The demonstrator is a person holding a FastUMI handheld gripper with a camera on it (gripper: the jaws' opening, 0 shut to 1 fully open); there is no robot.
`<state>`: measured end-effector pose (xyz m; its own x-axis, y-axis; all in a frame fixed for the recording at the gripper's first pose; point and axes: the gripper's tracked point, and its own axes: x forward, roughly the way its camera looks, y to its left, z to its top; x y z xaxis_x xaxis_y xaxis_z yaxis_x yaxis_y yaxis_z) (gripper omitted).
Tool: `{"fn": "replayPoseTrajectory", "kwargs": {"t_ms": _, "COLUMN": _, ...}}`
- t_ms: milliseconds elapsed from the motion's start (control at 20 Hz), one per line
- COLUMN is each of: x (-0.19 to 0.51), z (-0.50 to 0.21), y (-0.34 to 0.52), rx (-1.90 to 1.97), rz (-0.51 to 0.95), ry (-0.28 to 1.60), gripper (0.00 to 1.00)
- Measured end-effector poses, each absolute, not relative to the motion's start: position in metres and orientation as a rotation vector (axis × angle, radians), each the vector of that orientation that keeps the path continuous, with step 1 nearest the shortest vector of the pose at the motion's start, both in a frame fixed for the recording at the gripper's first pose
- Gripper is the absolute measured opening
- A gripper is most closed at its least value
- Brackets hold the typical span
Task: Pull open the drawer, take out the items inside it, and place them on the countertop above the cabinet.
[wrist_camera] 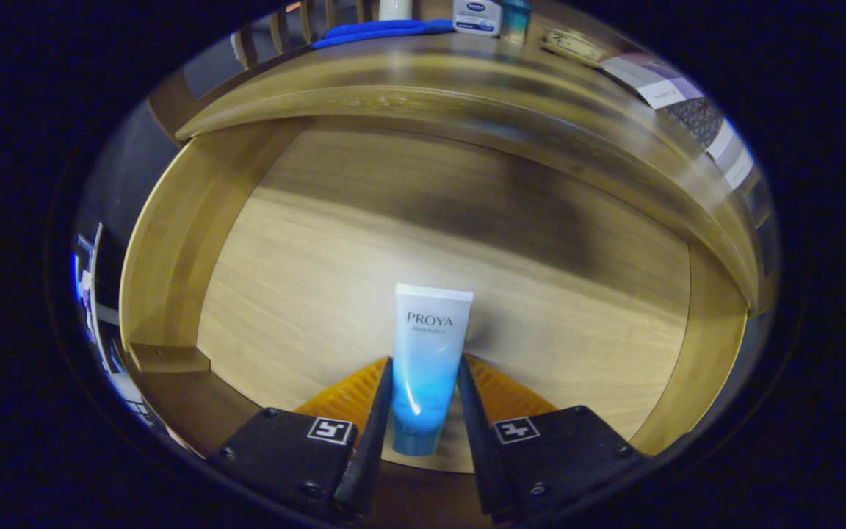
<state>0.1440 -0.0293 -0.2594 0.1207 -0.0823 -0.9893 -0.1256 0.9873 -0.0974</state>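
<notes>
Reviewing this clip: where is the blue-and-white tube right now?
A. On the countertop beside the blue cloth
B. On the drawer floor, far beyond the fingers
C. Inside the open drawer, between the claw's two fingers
C: the tube sits inside the open drawer, with the claw closed on its lower half, both fingers pressing its sides.

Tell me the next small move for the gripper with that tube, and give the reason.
Probably lift straight up. The gripper has both fingers pressed against the sides of the blue-and-white tube, which sits inside the open drawer. The countertop lies above and beyond, so the tube likely has to rise clear of the drawer's walls before it can travel there.
</notes>
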Motion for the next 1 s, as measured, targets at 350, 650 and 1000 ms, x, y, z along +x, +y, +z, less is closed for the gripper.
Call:
{"fn": "replayPoseTrajectory", "kwargs": {"t_ms": 350, "x": 0.147, "z": -0.237, "y": -0.03, "rx": -0.169, "rz": 0.022, "ry": 1.37, "gripper": 0.5}}
{"fn": "replayPoseTrajectory", "kwargs": {"t_ms": 650, "x": 0.149, "z": -0.189, "y": -0.023, "rx": -0.131, "rz": 0.051, "ry": 1.284, "gripper": 0.5}}
{"fn": "replayPoseTrajectory", "kwargs": {"t_ms": 1000, "x": 0.169, "z": -0.132, "y": -0.04, "rx": -0.127, "rz": 0.012, "ry": 1.191, "gripper": 0.5}}
